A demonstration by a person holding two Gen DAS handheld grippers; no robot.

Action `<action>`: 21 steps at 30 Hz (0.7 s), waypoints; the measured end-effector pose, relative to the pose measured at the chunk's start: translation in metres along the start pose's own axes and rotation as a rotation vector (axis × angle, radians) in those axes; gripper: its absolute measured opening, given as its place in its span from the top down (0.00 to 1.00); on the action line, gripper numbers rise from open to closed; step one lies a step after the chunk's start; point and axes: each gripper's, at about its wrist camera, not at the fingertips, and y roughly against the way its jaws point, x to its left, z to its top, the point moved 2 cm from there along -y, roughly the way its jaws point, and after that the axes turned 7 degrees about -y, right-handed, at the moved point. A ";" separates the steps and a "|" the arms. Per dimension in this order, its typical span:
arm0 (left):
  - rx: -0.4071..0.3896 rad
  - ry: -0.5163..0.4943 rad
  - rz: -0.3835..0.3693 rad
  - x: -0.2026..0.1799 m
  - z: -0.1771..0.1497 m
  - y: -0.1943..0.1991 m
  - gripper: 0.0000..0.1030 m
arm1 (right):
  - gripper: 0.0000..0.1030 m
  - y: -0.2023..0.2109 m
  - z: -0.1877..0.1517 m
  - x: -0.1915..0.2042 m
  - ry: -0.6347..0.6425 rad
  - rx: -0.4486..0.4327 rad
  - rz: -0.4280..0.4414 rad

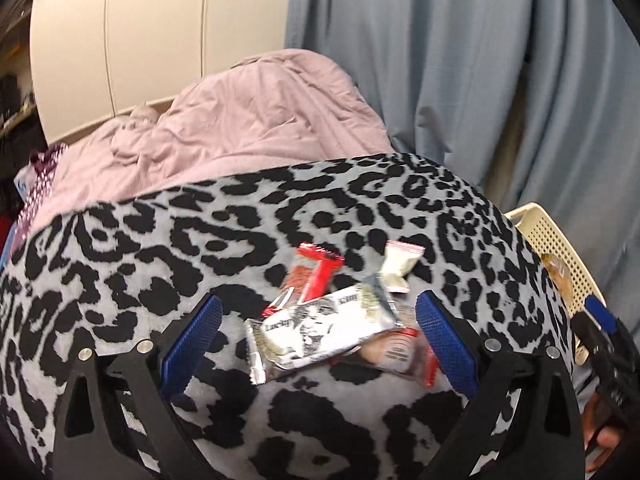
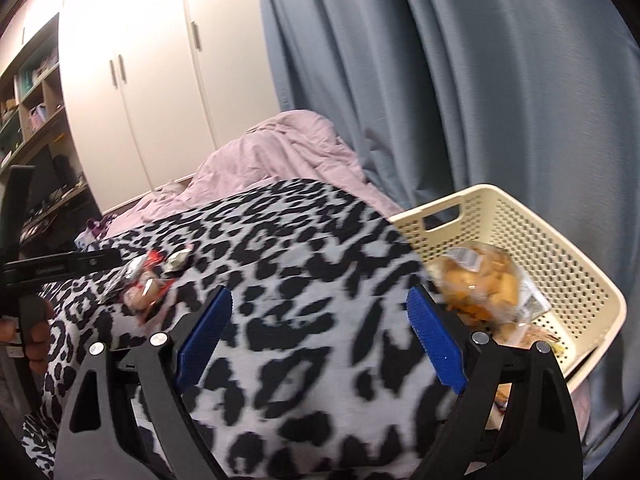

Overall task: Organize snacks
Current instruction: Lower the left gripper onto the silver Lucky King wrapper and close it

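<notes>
The left gripper (image 1: pixel 318 340) hangs wide open over the loose snack packets (image 1: pixel 332 320) on the leopard-print blanket (image 1: pixel 160 248); picking looks next, needing closure on one packet. Right of them, the right gripper (image 2: pixel 320 336) gapes empty beside the basket (image 2: pixel 560 240) holding a bagged snack (image 2: pixel 476 280).

We see a grey-and-black leopard-print blanket (image 1: pixel 168 240), a crumpled pale pink quilt (image 1: pixel 248 120), grey-blue pleated curtains (image 2: pixel 440 80), a cream perforated plastic basket (image 2: pixel 560 264), a red-and-white snack wrapper (image 1: pixel 314 270) and blue ribbed gripper pads (image 1: pixel 448 340).
</notes>
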 end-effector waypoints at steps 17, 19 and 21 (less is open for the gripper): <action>0.046 0.028 0.040 0.040 -0.018 -0.011 0.05 | 0.12 -0.018 -0.012 0.031 0.040 0.060 0.030; 0.055 0.023 0.083 0.047 -0.027 -0.006 0.05 | 0.12 -0.019 -0.013 0.033 0.046 0.062 0.035; 0.062 0.026 0.095 0.054 -0.035 0.000 0.05 | 0.12 -0.020 -0.013 0.037 0.053 0.063 0.041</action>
